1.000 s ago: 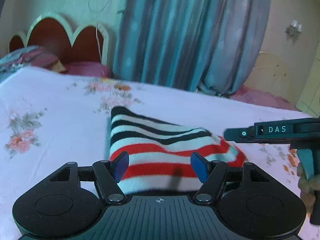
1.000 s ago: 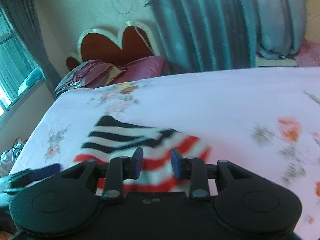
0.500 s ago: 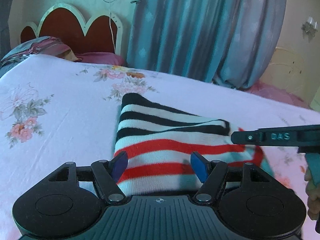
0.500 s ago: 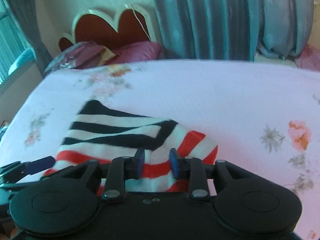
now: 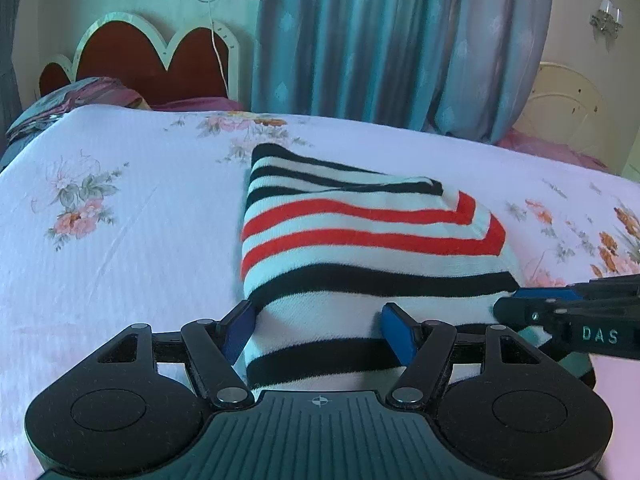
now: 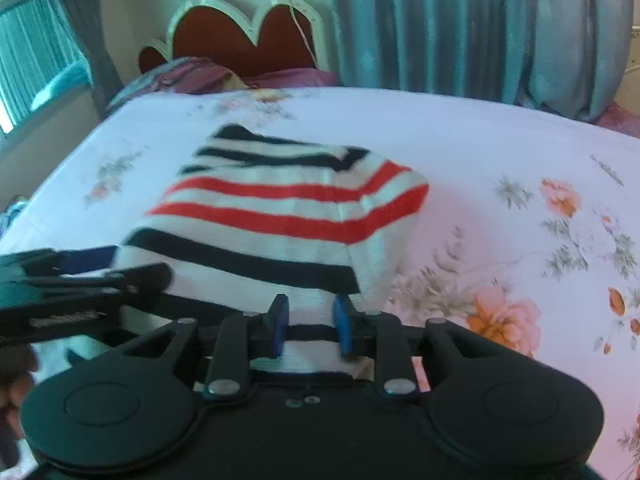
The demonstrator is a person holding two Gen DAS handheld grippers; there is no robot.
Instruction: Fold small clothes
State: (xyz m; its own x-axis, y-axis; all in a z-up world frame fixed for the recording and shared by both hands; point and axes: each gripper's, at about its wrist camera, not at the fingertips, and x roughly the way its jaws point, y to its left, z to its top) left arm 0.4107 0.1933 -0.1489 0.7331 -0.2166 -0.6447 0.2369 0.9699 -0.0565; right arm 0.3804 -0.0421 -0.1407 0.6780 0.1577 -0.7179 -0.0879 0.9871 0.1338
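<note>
Striped knit sweater (image 5: 360,248) folded on floral bedsheet (image 5: 120,208); left gripper (image 5: 320,332) wide, right gripper (image 6: 308,330) narrow, closing over hem, grip unclear.

I am in a home bedroom: a bed (image 5: 120,208) under a flowered white sheet, a scalloped red headboard (image 5: 156,60), pillows (image 5: 80,92) against it, and long blue-grey curtains (image 5: 380,40) behind.
</note>
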